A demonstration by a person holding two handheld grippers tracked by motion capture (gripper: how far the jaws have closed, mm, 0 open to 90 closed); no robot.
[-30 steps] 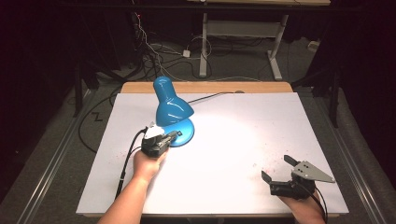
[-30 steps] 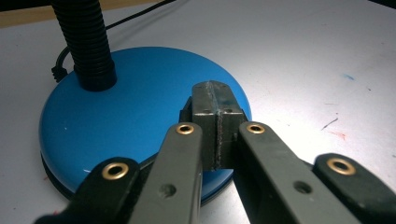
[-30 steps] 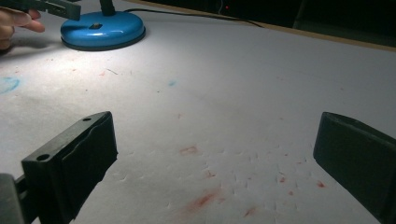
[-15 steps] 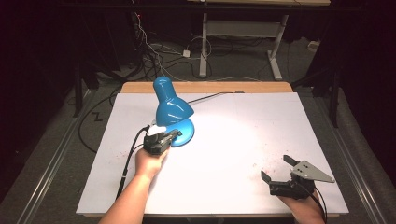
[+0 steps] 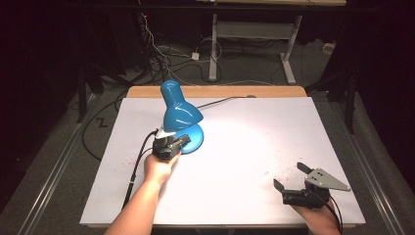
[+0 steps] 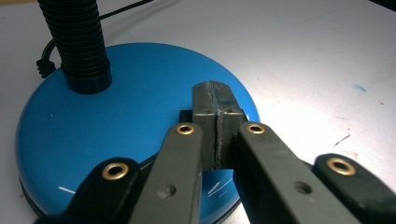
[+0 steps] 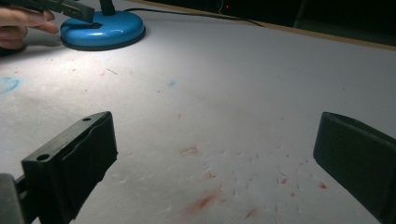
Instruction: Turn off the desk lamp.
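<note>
A blue desk lamp stands on the white table at the back left. Its shade [image 5: 178,112] is bent down over its round base [image 5: 195,139] and throws light on the table. My left gripper [image 5: 184,141] is shut with nothing between the jaws. Its tips [image 6: 215,93] lie on top of the base [image 6: 116,126], over a small black switch [image 6: 187,114]; I cannot tell whether they press it. The black ribbed neck [image 6: 79,42] rises at the base's far side. My right gripper [image 5: 290,176] stands open near the front right, low over the bare table [image 7: 215,154].
The lamp's black cable [image 5: 220,102] runs to the back edge of the table, where a wooden strip [image 5: 274,91] shows. Faint red stains [image 7: 201,200] mark the white sheet in front of my right gripper. The lamp base [image 7: 102,30] sits far off to its upper left.
</note>
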